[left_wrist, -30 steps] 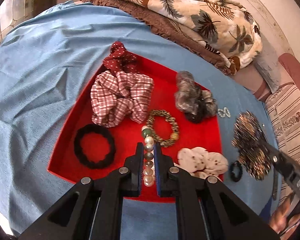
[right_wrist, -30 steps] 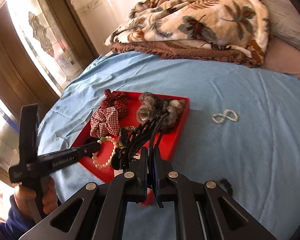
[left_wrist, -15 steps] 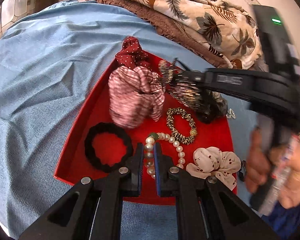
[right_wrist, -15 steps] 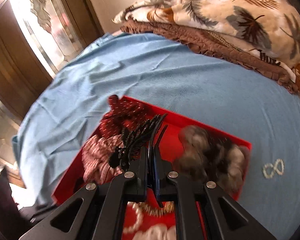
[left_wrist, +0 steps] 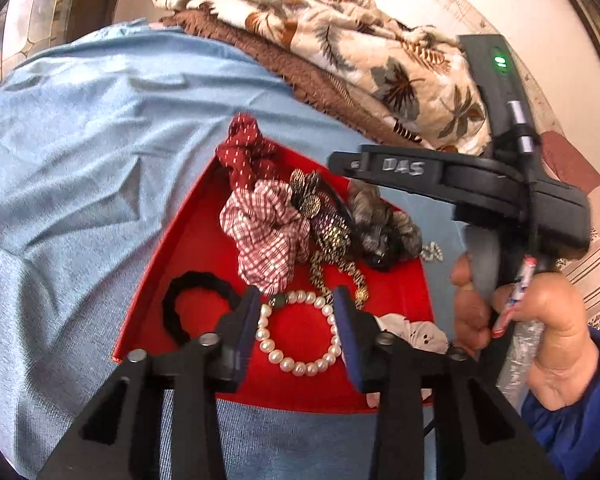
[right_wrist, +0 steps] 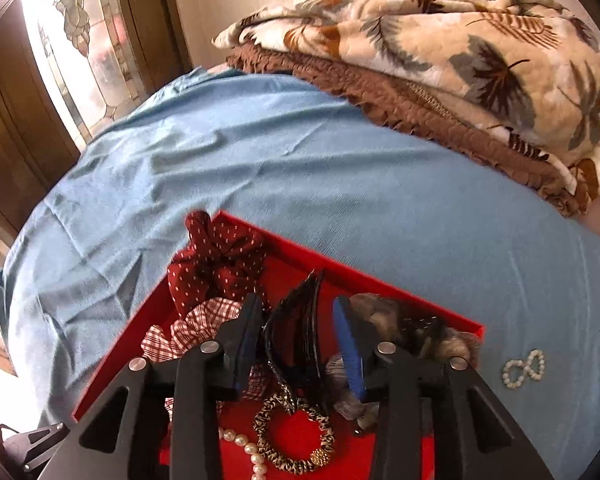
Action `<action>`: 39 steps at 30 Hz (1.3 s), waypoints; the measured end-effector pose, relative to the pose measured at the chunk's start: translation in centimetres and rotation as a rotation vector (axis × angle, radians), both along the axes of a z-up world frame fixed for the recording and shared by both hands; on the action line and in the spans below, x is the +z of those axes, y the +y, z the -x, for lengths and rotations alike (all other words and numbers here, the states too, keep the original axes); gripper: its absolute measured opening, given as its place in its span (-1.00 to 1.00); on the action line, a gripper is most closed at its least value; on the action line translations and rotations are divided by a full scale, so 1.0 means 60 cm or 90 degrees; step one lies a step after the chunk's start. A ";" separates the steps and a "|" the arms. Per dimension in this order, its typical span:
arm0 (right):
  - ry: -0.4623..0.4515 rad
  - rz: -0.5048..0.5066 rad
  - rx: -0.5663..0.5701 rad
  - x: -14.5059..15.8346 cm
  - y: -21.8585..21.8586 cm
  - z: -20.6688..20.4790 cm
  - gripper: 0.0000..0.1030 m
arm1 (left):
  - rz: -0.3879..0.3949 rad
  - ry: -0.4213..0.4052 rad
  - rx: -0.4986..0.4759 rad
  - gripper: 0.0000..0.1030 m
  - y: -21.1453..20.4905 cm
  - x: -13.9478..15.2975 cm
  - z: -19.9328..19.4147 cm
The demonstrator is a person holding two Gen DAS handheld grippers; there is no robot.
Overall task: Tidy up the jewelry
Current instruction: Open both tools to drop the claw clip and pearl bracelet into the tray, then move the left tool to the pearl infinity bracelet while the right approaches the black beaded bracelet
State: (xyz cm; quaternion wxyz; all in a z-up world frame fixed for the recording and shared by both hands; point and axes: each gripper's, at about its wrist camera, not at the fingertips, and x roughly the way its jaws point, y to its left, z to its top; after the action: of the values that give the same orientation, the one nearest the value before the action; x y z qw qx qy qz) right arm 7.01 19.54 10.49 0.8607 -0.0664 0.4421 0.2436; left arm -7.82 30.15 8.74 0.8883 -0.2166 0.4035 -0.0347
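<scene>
A red tray (left_wrist: 180, 248) on the blue bedsheet holds the jewelry. My left gripper (left_wrist: 296, 308) is open above a pearl bracelet (left_wrist: 300, 360) that lies flat in the tray. My right gripper (right_wrist: 296, 316) is open over the tray's back; a black beaded hair claw clip (right_wrist: 296, 332) lies between its fingers, on the scrunchies. In the left wrist view the clip (left_wrist: 320, 212) rests between the checked scrunchie (left_wrist: 264, 232) and the grey scrunchie (left_wrist: 384, 224). A leopard-print band (right_wrist: 296, 436) and pearls (right_wrist: 244, 448) lie nearer.
The tray also holds a red dotted scrunchie (left_wrist: 244, 156), a black hair tie (left_wrist: 188, 304) and a spotted cream scrunchie (left_wrist: 416, 332). A small pearl figure-eight piece (right_wrist: 524, 368) lies on the sheet right of the tray. Folded blankets (right_wrist: 440, 52) sit at the back.
Both grippers opened. The pearl bracelet dropped from the left gripper into the tray. The right gripper carried the claw clip over the tray and released it onto the scrunchies.
</scene>
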 end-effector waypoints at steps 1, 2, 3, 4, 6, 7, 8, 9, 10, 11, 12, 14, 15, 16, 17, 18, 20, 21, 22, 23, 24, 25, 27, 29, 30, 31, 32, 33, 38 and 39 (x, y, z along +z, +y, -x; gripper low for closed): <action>-0.003 -0.010 -0.004 0.011 -0.009 0.005 -0.17 | -0.007 -0.003 0.003 -0.22 0.000 0.002 0.001; -0.006 -0.017 -0.006 0.019 -0.014 0.010 -0.14 | -0.012 -0.005 0.005 -0.21 -0.001 0.003 0.001; -0.012 -0.022 -0.009 0.030 -0.025 0.019 -0.09 | -0.016 -0.006 0.007 -0.21 -0.002 0.004 0.002; -0.017 -0.024 -0.010 0.038 -0.034 0.029 -0.07 | -0.022 -0.007 0.009 -0.20 -0.002 0.004 0.002; -0.024 -0.024 -0.010 0.050 -0.057 0.052 -0.05 | -0.035 -0.008 0.015 -0.19 -0.003 0.005 0.003; -0.026 -0.024 -0.013 0.054 -0.073 0.067 -0.01 | -0.042 -0.010 0.020 -0.16 -0.002 0.006 0.004; -0.027 -0.023 -0.018 0.056 -0.091 0.082 0.01 | -0.048 -0.011 0.024 -0.12 -0.002 0.007 0.007; -0.027 -0.022 -0.022 0.056 -0.105 0.094 0.03 | -0.055 -0.011 0.029 -0.11 -0.002 0.008 0.009; -0.024 -0.020 -0.030 0.055 -0.127 0.111 0.03 | -0.060 -0.011 0.033 -0.11 -0.002 0.008 0.011; -0.022 -0.019 -0.041 0.054 -0.149 0.127 0.03 | -0.065 -0.010 0.037 -0.11 -0.002 0.008 0.012; -0.020 -0.016 -0.053 0.051 -0.169 0.139 0.03 | -0.070 -0.010 0.040 -0.10 -0.002 0.007 0.013; -0.016 -0.010 -0.076 0.046 -0.206 0.161 0.03 | -0.085 -0.009 0.048 -0.10 -0.005 0.007 0.016; -0.014 -0.008 -0.091 0.043 -0.230 0.174 0.03 | -0.091 -0.009 0.050 -0.09 -0.006 0.007 0.017; -0.009 -0.008 -0.107 0.039 -0.251 0.185 0.04 | -0.101 -0.009 0.054 -0.08 -0.009 0.006 0.018; 0.000 -0.010 -0.125 0.033 -0.276 0.198 0.04 | -0.109 -0.009 0.058 -0.08 -0.011 0.005 0.019; 0.006 -0.013 -0.135 0.029 -0.292 0.207 0.04 | -0.120 -0.009 0.063 -0.08 -0.014 0.005 0.021; 0.020 -0.018 -0.166 0.019 -0.331 0.229 0.04 | -0.141 -0.013 0.070 -0.08 -0.021 0.005 0.026; 0.023 -0.021 -0.177 0.015 -0.345 0.237 0.04 | -0.153 -0.016 0.073 -0.08 -0.026 0.006 0.030; 0.026 -0.024 -0.187 0.012 -0.358 0.245 0.04 | -0.164 -0.018 0.072 -0.08 -0.032 0.008 0.033; 0.029 -0.028 -0.197 0.008 -0.370 0.252 0.04 | -0.173 -0.016 0.070 -0.08 -0.037 0.010 0.035; 0.030 -0.031 -0.204 0.006 -0.379 0.258 0.04 | -0.183 -0.012 0.068 -0.08 -0.044 0.013 0.038; 0.029 -0.035 -0.212 0.004 -0.389 0.267 0.04 | -0.189 -0.010 0.065 -0.08 -0.051 0.017 0.042; 0.028 -0.040 -0.219 0.000 -0.403 0.278 0.04 | -0.198 -0.005 0.047 -0.08 -0.069 0.027 0.050; 0.030 -0.048 -0.224 -0.004 -0.411 0.285 0.04 | -0.218 -0.004 0.026 -0.06 -0.091 0.040 0.061; 0.031 -0.055 -0.227 -0.005 -0.414 0.288 0.04 | -0.227 -0.004 0.020 -0.06 -0.102 0.046 0.065; 0.034 -0.064 -0.230 -0.008 -0.418 0.291 0.04 | -0.239 -0.002 0.012 -0.02 -0.113 0.053 0.070; 0.037 -0.069 -0.231 -0.010 -0.420 0.294 0.06 | -0.246 0.001 0.008 0.02 -0.121 0.057 0.073; 0.040 -0.078 -0.234 -0.013 -0.422 0.298 0.06 | -0.253 0.006 0.005 0.02 -0.131 0.064 0.078; 0.042 -0.101 -0.236 -0.022 -0.423 0.318 0.07 | -0.281 0.024 0.002 0.09 -0.168 0.083 0.101; 0.040 -0.103 -0.235 -0.024 -0.422 0.323 0.07 | -0.286 0.026 0.002 0.10 -0.173 0.085 0.106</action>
State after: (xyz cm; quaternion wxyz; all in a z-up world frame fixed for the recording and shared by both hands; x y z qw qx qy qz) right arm -12.34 -5.80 9.07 0.8791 0.0925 0.4524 0.1181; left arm -14.16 19.77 13.83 0.9059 -0.0147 0.4187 0.0619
